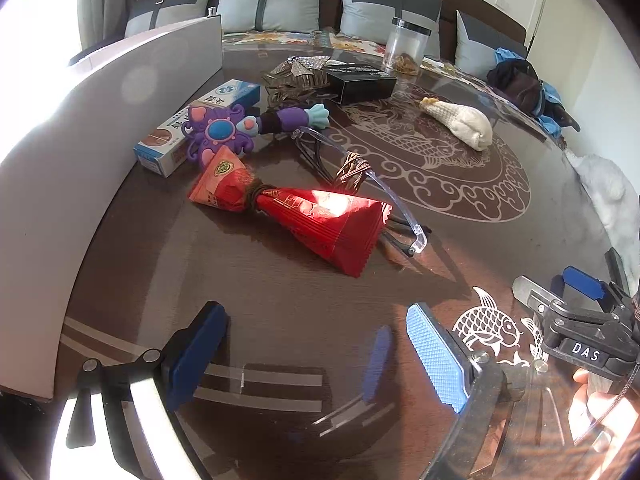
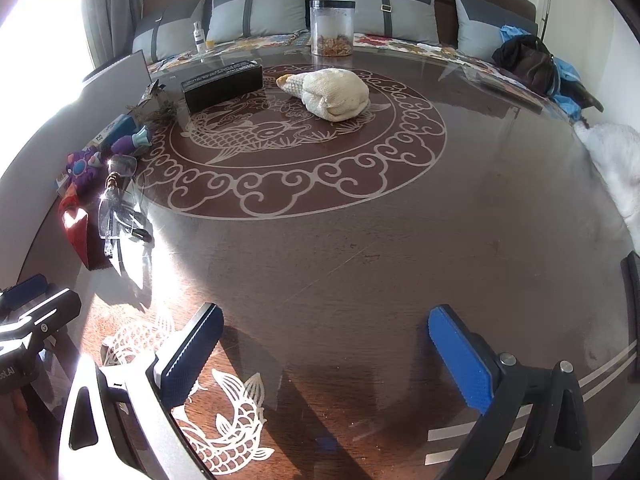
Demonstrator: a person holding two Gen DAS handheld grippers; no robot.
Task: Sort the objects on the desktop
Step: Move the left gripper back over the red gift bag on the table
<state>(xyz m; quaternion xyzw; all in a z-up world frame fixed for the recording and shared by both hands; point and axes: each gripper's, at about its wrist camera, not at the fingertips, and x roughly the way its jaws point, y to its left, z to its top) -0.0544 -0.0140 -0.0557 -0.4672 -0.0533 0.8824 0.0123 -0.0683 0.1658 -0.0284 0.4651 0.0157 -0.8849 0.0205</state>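
My left gripper [image 1: 316, 352] is open and empty, low over the round glass-topped table [image 1: 460, 240], just short of a red snack packet [image 1: 320, 216]. Clear-framed glasses [image 1: 360, 184] lie against the packet's far side. Behind them lie a purple toy [image 1: 224, 132], a blue-white box [image 1: 200, 124], a hair claw [image 1: 296, 72], a black box [image 1: 364, 82] and a white knitted pouch [image 1: 460, 122]. My right gripper [image 2: 324, 356] is open and empty over bare table. The pouch [image 2: 332, 94] and black box [image 2: 222, 84] lie far ahead of it. The glasses [image 2: 116, 208] lie at its left.
A grey board [image 1: 80, 152] stands along the table's left edge. A clear jar [image 2: 332, 28] stands at the far rim. A sofa with grey cushions [image 2: 260, 8] runs behind the table. Dark clothes [image 2: 528, 64] and a white fluffy thing [image 2: 616, 160] lie at the right.
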